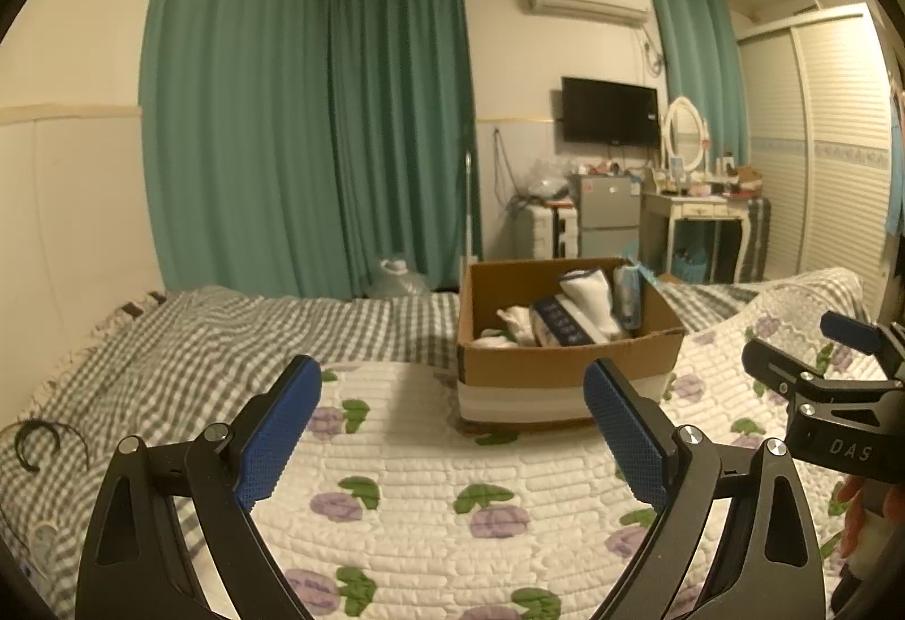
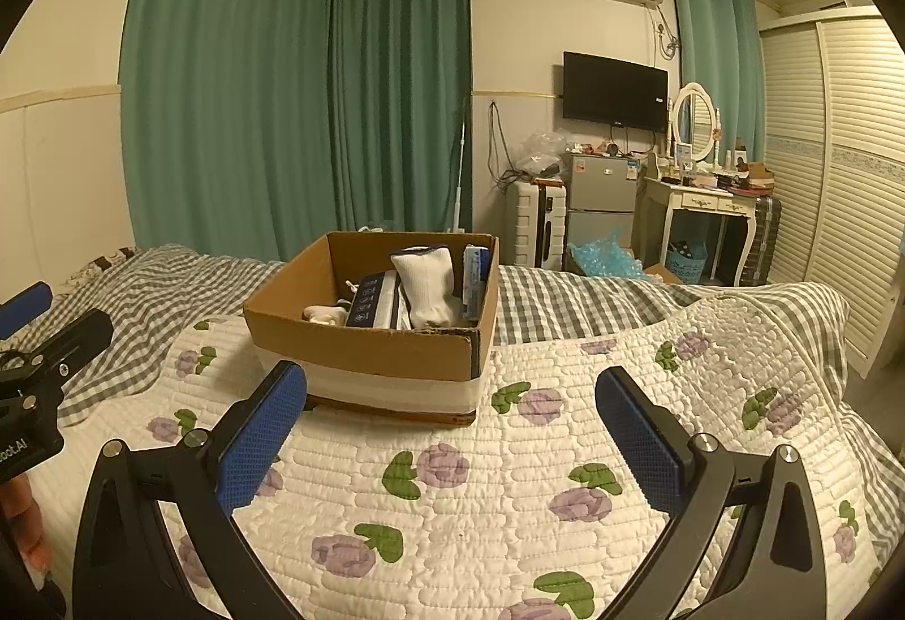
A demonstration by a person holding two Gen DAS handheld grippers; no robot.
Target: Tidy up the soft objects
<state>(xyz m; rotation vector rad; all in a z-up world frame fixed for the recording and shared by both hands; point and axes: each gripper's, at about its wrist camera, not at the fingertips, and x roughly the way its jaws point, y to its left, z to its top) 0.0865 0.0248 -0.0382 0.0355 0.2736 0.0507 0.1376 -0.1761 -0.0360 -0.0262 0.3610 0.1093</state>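
Note:
A brown cardboard box point(image 1: 571, 365) point(image 2: 362, 345) stands on the flowered white quilt point(image 1: 430, 484) point(image 2: 481, 484) of a bed. Inside it lie white socks point(image 1: 591, 300) point(image 2: 427, 289), a dark blue and white pack point(image 1: 560, 328) point(image 2: 367, 306) and a light blue packet point(image 1: 628, 295) point(image 2: 474, 280). My left gripper point(image 1: 452, 416) is open and empty, held over the quilt short of the box. My right gripper point(image 2: 452, 413) is open and empty, also short of the box. Each gripper shows at the edge of the other's view point(image 1: 792, 343) point(image 2: 62, 314).
A grey checked sheet point(image 1: 226, 337) point(image 2: 577, 303) covers the far bed. A dark hair band point(image 1: 34, 442) lies at the left. Beyond stand green curtains point(image 1: 305, 128), a small fridge point(image 2: 599, 207), a suitcase point(image 2: 534, 224), a dressing table point(image 2: 707, 207) and a wardrobe point(image 2: 837, 167).

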